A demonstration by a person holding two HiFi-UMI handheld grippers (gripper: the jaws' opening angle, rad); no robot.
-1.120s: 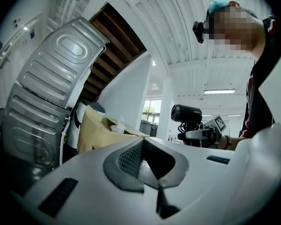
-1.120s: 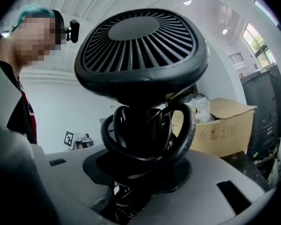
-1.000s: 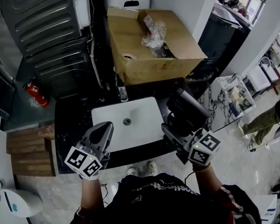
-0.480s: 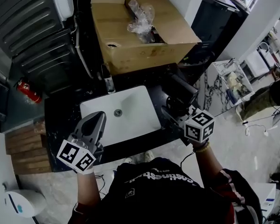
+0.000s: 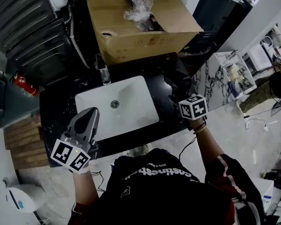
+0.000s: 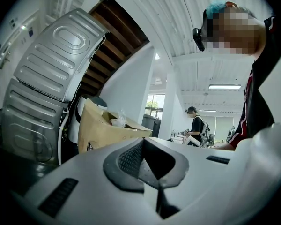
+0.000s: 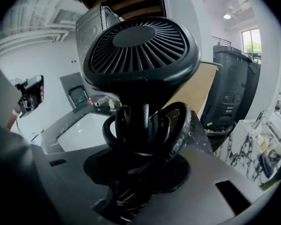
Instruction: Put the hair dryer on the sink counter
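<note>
While my right tool (image 7: 141, 142) grips the hair dryer (image 7: 140, 55) by its handle, with the coiled cord (image 7: 180, 125) bunched in the same grip, its jaws have just been closing a little more on them. The dryer hangs over the dark bench (image 5: 61, 111), right of the white basin (image 5: 126, 107); I cannot tell if it touches. I judge it rigid, top-heavy and smooth, so the handle is the good place to hold. My left tool (image 5: 91, 114) is closed and empty.

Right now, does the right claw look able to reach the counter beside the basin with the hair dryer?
Probably yes: the right claw, jaws just closing further on the hair dryer, hangs above dark counter right of the basin; nothing visible lies between.
</note>
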